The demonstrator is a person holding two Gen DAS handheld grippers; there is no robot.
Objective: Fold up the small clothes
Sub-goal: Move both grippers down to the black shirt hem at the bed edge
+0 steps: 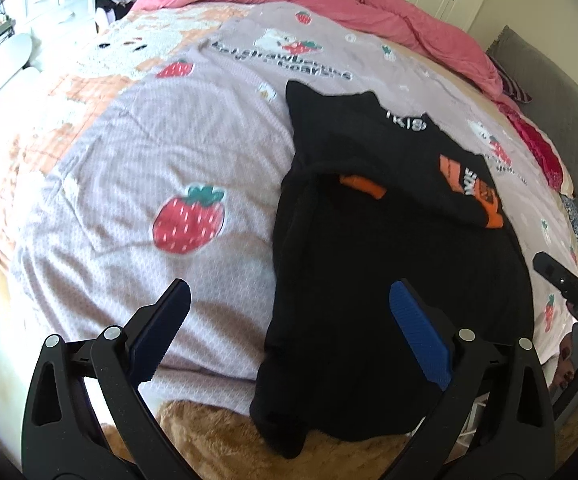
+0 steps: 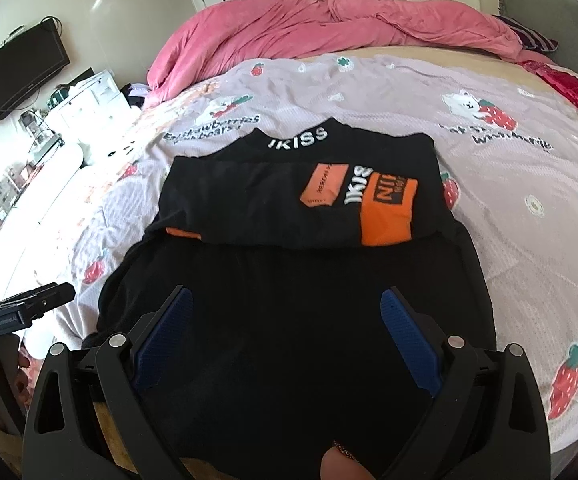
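**Black top partly folded, near hem left to bring up**

Black cotton top with orange patches and white "IKISS" lettering [image 2: 289, 240] lies flat on the lilac strawberry-print bedspread [image 2: 529, 248], its collar on the far side. By the look of it one fold is done: a band carrying the orange patches lies doubled over the top's middle, while the plain near half lies open, its hem hanging over the bed's near edge.

Left gripper [image 1: 289, 320] hovers over the top's left edge, fingers spread, holding nothing. Right gripper [image 2: 285, 320] hovers over the near half, fingers likewise spread and empty.

Bare bedspread lies on both sides of the top; the crumpled pink duvet [image 2: 329, 28] sits well beyond the collar.
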